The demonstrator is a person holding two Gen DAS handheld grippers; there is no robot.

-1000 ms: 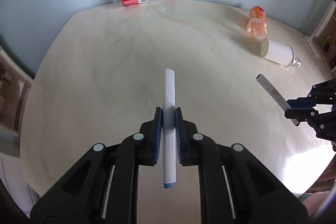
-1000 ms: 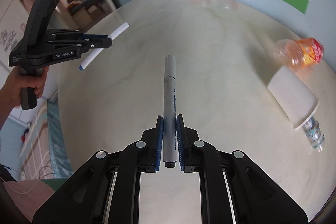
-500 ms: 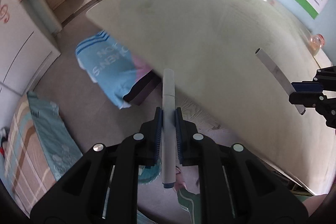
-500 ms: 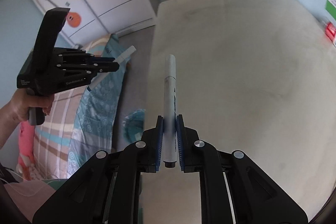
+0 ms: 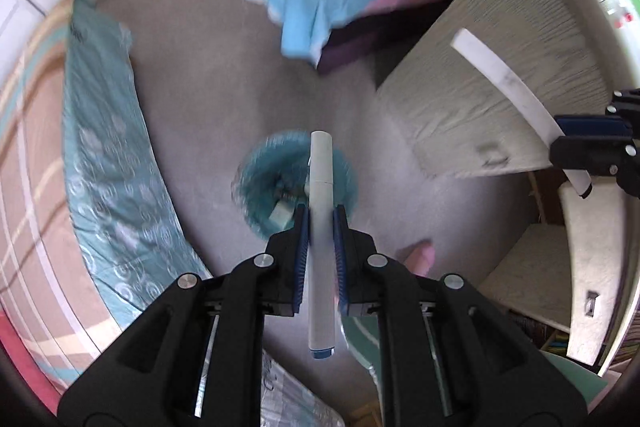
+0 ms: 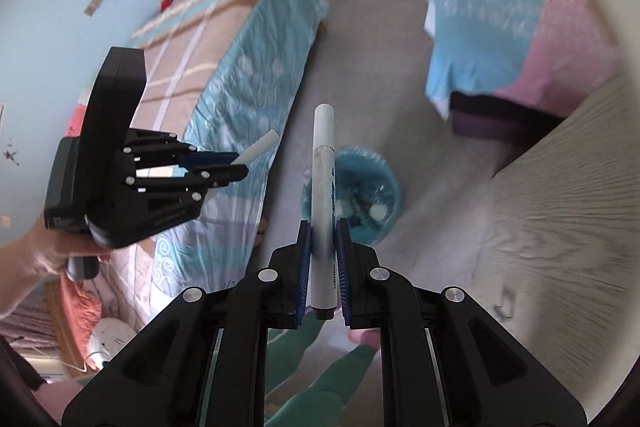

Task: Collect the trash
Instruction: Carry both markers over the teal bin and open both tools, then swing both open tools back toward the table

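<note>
Two claws are each clamped on a marker: left claw (image 5: 320, 223), right claw (image 6: 324, 235), above a blue bin (image 6: 376, 187).

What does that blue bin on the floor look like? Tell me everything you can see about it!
The bin is round and stands upright on the grey floor between the bed and the wooden table. A thin, shiny blue plastic bag lines it and puffs over the rim. It is open on top, with some pale, whitish scraps of rubbish already inside. Seen from the left wrist it is blurred. Nothing touches it; the two held markers are above it.
</note>
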